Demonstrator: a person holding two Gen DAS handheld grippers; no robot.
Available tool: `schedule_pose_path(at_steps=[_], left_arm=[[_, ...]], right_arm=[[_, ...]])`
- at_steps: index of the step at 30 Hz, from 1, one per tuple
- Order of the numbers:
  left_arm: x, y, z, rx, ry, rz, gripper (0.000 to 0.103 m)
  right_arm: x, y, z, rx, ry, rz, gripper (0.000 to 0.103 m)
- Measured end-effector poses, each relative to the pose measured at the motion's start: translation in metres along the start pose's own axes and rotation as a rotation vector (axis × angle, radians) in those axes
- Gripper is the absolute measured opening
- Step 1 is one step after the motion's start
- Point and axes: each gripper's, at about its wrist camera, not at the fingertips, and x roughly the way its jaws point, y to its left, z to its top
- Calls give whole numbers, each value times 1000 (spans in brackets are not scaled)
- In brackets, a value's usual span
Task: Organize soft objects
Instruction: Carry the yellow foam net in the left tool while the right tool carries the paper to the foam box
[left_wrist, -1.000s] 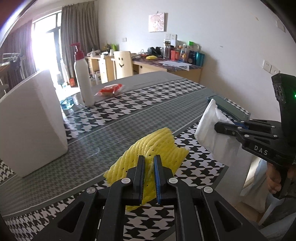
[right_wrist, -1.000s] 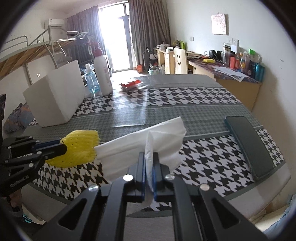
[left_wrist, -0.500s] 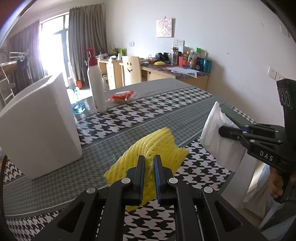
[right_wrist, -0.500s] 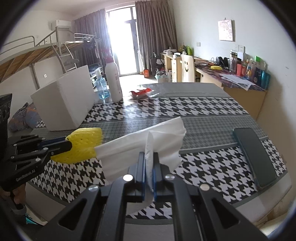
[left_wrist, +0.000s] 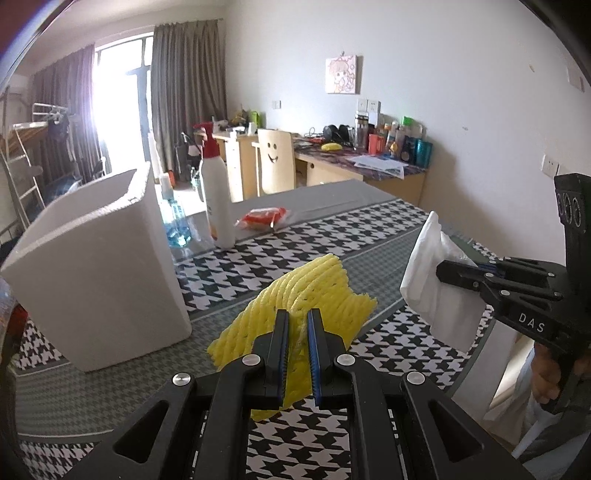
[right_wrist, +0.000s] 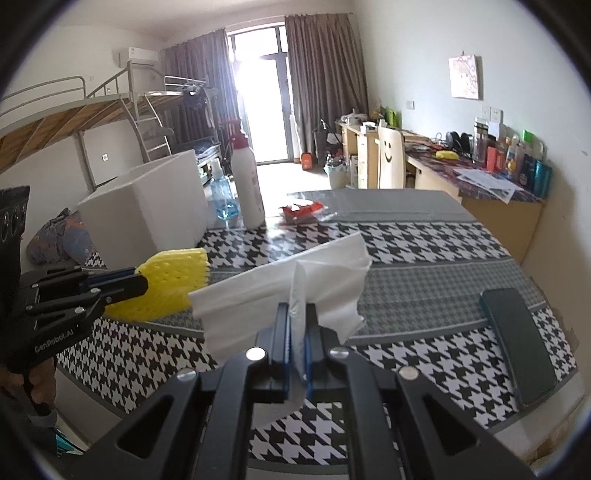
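Left claw is pinching a yellow ribbed foam net sleeve, lifted above the houndstooth worktop. Right claw is clamping a crumpled white tissue, likewise aloft.

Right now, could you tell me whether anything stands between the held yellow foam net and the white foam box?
Nothing visible does: only bare tablecloth lies between the yellow foam net, clamped in the left gripper, and the white foam box.

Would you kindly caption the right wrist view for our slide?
Right gripper pinches a white tissue above the houndstooth table; left gripper holds yellow foam netting.
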Motion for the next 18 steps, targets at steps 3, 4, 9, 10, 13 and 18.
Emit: schedule_pose_path(at_steps=[3, 4, 9, 10, 13, 18], left_arm=[[-4, 3, 4, -2, -13, 9, 11], [-5, 4, 6, -1, -18, 13, 11], [-11, 7, 13, 4, -42, 25, 11], [-13, 8, 13, 3, -46, 25, 11], [-15, 10, 16, 0, -55, 28, 11], [-20, 14, 21, 3, -72, 37, 11]], right_arm=[[-1, 2, 5, -5, -14, 8, 9], [-1, 3, 6, -6, -19, 12, 9], [1, 5, 13, -16, -30, 21, 9], [1, 5, 15, -17, -34, 23, 9], [3, 6, 20, -15, -40, 30, 9], [3, 10, 27, -19, -53, 37, 9]])
